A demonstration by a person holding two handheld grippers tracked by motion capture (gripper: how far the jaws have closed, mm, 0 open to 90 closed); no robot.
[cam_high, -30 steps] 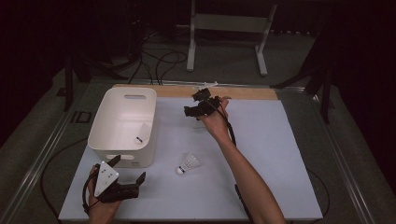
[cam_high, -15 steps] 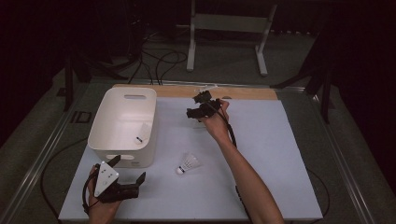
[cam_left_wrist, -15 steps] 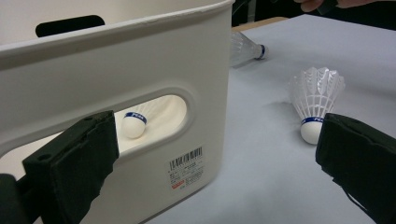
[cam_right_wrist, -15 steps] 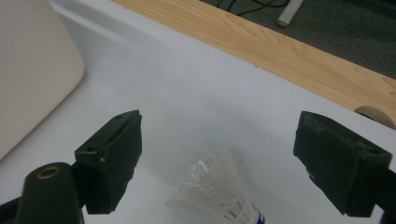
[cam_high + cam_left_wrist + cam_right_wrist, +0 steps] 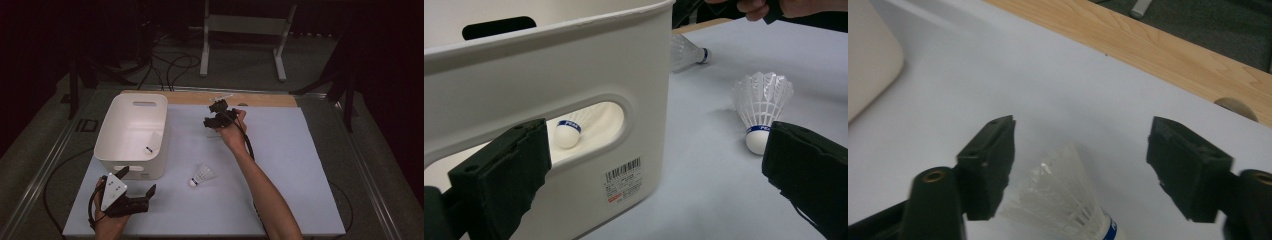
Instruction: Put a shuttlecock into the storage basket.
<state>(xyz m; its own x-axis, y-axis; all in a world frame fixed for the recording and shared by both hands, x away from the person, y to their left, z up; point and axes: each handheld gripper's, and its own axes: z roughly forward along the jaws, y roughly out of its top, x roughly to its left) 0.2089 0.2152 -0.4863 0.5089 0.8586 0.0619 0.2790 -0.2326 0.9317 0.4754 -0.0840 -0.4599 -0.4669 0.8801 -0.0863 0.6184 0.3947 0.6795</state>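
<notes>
A white shuttlecock lies on the white table sheet between the jaws of my right gripper. The jaws have just been closing on it, and the pads stand apart from it. In the high view the right gripper is at the far middle of the table. A second shuttlecock lies mid-table, also seen at right in the left gripper view. A third shuttlecock rests inside the white bin. My left gripper stands open and holds nothing, near the bin's front wall.
A wooden strip runs along the table's far edge. Cables and a metal stand are on the floor beyond. Open sheet lies to the right of the outstretched forearm.
The right gripper has dipped slightly toward the table and its jaws look a little narrower. The left gripper has kept still.
</notes>
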